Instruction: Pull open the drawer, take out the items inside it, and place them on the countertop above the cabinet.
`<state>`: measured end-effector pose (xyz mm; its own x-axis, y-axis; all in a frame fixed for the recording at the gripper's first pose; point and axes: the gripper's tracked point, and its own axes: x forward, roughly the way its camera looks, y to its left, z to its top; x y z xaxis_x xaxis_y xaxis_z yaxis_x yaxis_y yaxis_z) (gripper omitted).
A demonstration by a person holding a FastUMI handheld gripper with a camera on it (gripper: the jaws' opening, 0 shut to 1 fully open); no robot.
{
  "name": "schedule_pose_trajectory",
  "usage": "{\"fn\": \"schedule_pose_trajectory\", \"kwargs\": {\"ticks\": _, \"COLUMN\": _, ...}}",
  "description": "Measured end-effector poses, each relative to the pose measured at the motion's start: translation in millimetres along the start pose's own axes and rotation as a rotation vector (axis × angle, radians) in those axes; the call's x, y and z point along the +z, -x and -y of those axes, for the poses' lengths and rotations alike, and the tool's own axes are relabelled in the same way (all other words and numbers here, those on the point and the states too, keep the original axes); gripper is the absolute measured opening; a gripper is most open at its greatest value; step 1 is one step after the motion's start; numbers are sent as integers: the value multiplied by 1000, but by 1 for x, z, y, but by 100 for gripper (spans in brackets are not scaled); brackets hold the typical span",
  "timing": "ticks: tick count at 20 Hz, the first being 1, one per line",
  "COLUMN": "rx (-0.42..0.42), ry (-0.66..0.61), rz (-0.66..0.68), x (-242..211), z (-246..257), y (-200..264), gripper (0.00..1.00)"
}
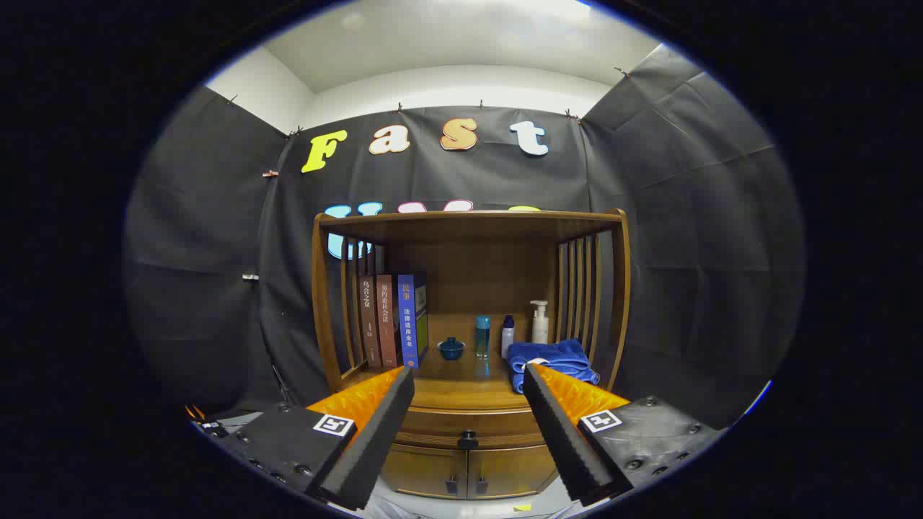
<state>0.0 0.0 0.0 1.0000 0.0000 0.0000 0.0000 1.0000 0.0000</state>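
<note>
Claw (469, 375) first, since it sits nearest to me; its two fingers (375, 432) stand well apart with nothing between them, which I judge is deliberate, leaving room to close on a small handle; I hold it level and square to the cabinet (469, 468) so that the gap frames what I mean to reach; between the fingers and a little beyond their tips I see the drawer (469, 422), shut, with one dark knob (468, 438) at its middle, lined up with the gap; the drawer's contents are hidden, so I cannot count them; under the drawer are two cabinet doors, closed, each with a small dark pull near the centre seam; so the task is at its very start, nothing pulled yet.

Above the drawer lies the counter (461, 393), where the items are to go; its front middle looks bare, a sensible landing place in my judgement; further back on it I count three books (393, 317) standing upright against the left slatted side, one small blue bowl (451, 349), one teal bottle (482, 336), one small bottle with a dark cap (508, 336), one white pump bottle (539, 323), and one folded blue towel (551, 360) at the right, just beyond the right finger's tip; over all of it runs the wooden top shelf (469, 216).
</note>
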Motion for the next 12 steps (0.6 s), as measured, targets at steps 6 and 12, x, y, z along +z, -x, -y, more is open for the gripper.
{"fn": "schedule_pose_trajectory", "kwargs": {"ticks": 6, "rx": -10, "ry": 0, "rz": -2, "x": 0, "z": -1, "y": 0, "gripper": 98}}
{"fn": "schedule_pose_trajectory", "kwargs": {"ticks": 12, "rx": -13, "ry": 3, "rz": -8, "x": -3, "z": -3, "y": -1, "gripper": 98}}
